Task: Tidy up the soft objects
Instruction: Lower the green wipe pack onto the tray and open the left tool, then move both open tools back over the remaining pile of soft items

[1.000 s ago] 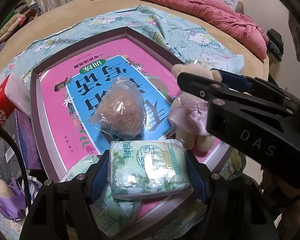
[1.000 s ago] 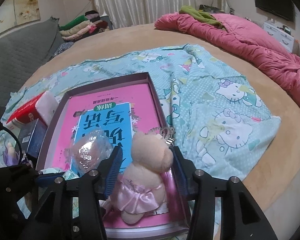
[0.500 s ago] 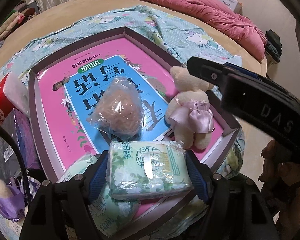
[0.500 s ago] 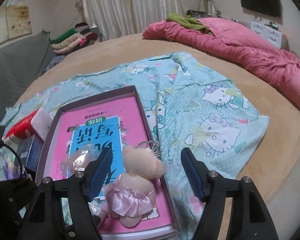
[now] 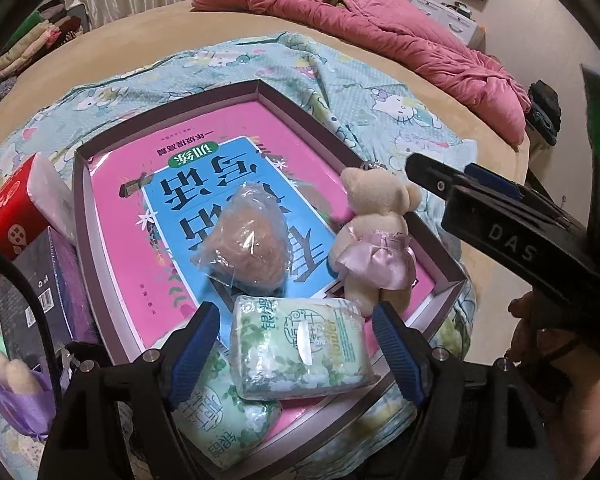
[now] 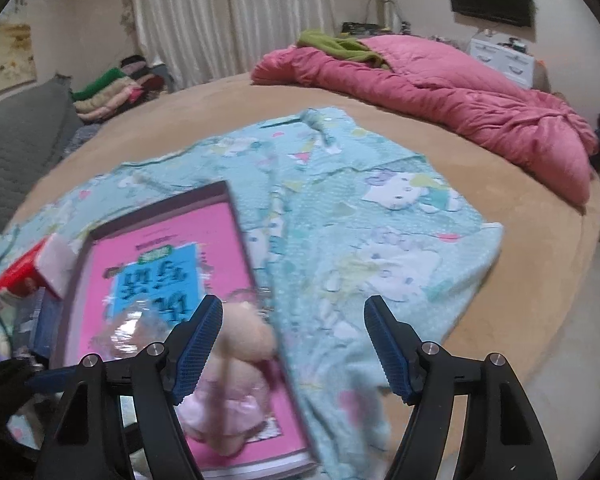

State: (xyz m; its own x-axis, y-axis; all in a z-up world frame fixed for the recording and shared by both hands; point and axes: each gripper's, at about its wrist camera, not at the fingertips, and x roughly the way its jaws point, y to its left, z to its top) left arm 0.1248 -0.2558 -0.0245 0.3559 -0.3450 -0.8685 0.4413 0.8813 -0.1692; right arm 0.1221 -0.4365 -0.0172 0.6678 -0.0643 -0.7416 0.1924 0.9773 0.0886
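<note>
- Left gripper (image 5: 296, 344) sits with its jaws spread around the green tissue pack (image 5: 300, 350), blue pads clear of it on both sides, so it's released and not gripping anything.
- That tissue pack rests at the near edge of the shallow box tray (image 5: 82, 200), partly propped on a second tissue pack (image 5: 224, 416) that pokes over the tray's near rim.
- Right gripper (image 6: 294, 344) is spread wide too, holding nothing. From the left wrist view it hangs off the tray's right edge.
- The teddy in the pink dress (image 5: 374, 240) stands against the right edge of the tray, just beside the tissue pack. The bagged brown plush (image 5: 248, 248) lies mid-tray on the pink book cover (image 5: 136, 264).
- My read: the step in hand is letting go and backing off cleanly, since the soft stuff is mostly in the tray.
- Tip: pull the left one straight back along its fingers, no sideways wiggle, or a pad could drag the top pack off the one under it.
- That stacked pack looks tippy to me, crinkly wrap sliding on crinkly wrap.
- Right wrist view is blurry, so I can't tell how near its fingers are to the teddy.
- If the lower pack needs nudging further in, I'd push it from the near rim.
</note>
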